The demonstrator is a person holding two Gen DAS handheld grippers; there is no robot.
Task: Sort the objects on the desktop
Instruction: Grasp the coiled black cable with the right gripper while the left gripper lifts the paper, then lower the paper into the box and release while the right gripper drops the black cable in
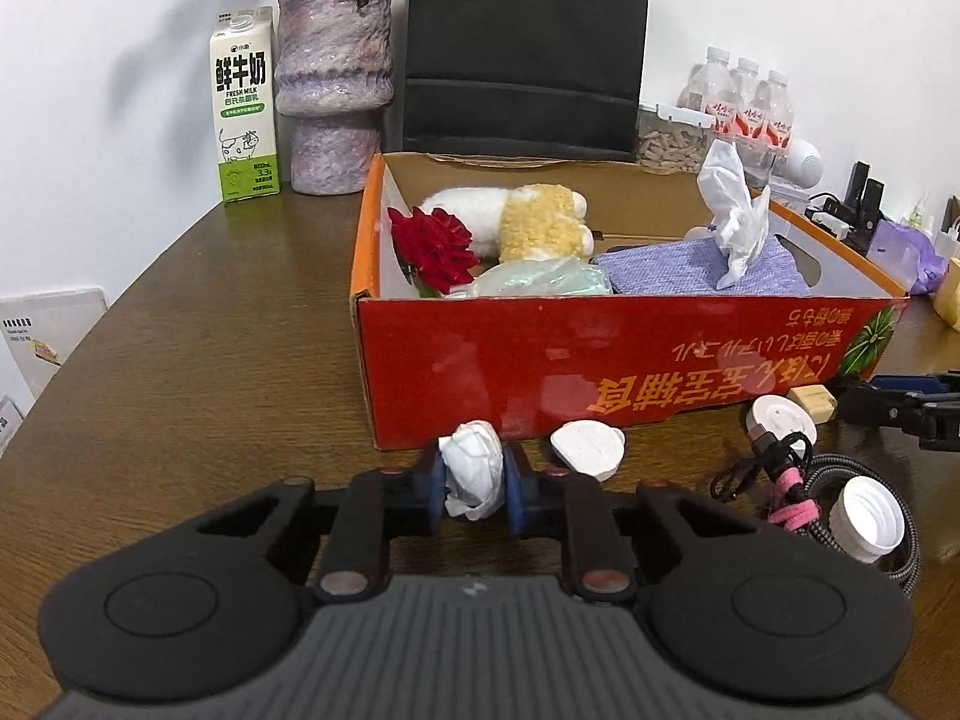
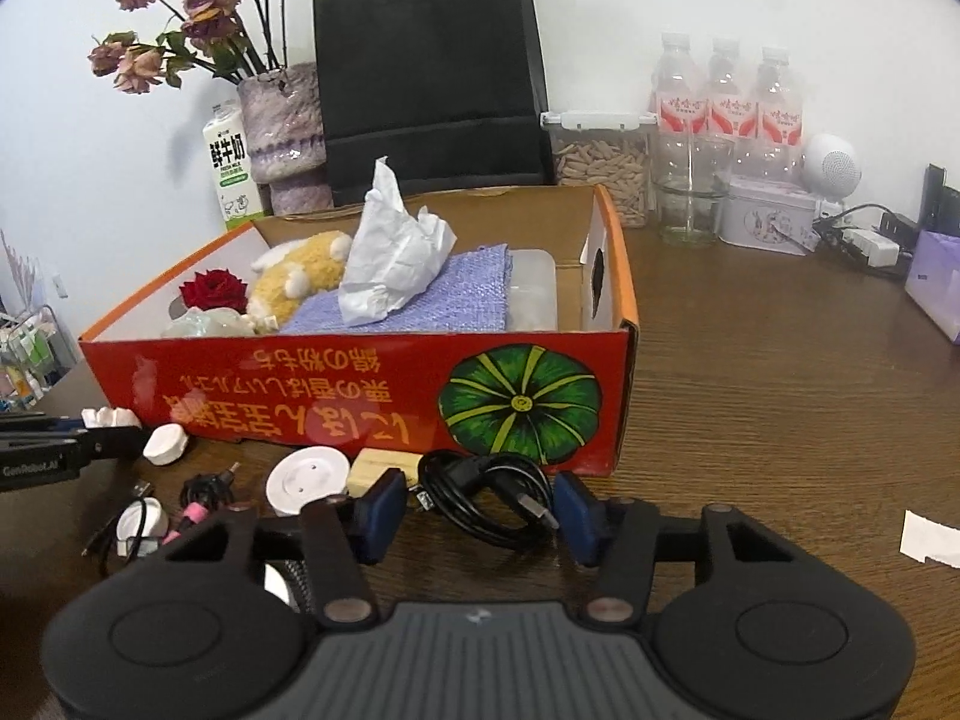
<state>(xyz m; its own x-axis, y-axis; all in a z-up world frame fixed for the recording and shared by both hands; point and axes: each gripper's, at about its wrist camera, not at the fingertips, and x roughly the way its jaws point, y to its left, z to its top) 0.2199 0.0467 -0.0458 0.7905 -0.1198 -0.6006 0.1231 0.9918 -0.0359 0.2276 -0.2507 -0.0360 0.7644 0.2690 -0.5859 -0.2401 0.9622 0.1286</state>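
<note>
My left gripper [image 1: 474, 483] is shut on a crumpled white tissue wad [image 1: 473, 468], just in front of the red cardboard box [image 1: 600, 360]; it also shows at the left of the right wrist view [image 2: 111, 420]. The box holds a plush toy [image 1: 540, 222], a red rose [image 1: 435, 249], a purple cloth [image 1: 690, 267] and a white tissue [image 1: 735, 216]. My right gripper [image 2: 474, 507] is open around a coiled black cable [image 2: 492, 495] on the table before the box. White lids [image 1: 588, 447] [image 2: 306, 477], a wooden block [image 2: 384, 468] and a pink-tied cable [image 1: 786, 498] lie nearby.
Behind the box stand a milk carton [image 1: 245, 108], a purple vase [image 1: 333, 90], a black paper bag [image 2: 429, 78], a snack container [image 2: 600, 162], water bottles [image 2: 726, 96], a glass [image 2: 690, 198] and a tin [image 2: 768, 219]. A paper slip [image 2: 930, 540] lies at right.
</note>
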